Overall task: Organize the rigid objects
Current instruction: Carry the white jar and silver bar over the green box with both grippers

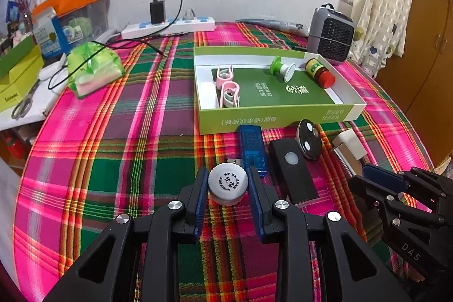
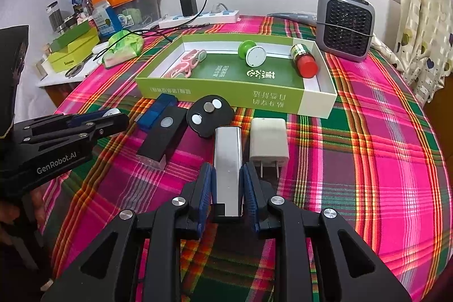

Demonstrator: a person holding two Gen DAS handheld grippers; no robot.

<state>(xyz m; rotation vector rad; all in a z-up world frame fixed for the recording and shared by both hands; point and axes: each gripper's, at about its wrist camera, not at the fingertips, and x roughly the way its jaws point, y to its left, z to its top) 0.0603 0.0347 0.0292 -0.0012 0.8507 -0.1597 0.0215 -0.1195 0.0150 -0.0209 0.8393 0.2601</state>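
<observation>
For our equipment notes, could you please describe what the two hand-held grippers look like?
Both are matt black plastic linkage frames with round silver pivot screws and ribbed blue pads on the fingers. The left hand-held gripper bears white "GenRobot.AI" lettering on its side; the right hand-held gripper shows white "DAS" lettering. No cables or sleeves are visible.

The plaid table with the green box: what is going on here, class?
A person holds two grippers over the table. The left gripper is closed on a small white jar; the right gripper is shut on a silver metal block. The green box already holds pink clips and a red-capped bottle.
</observation>
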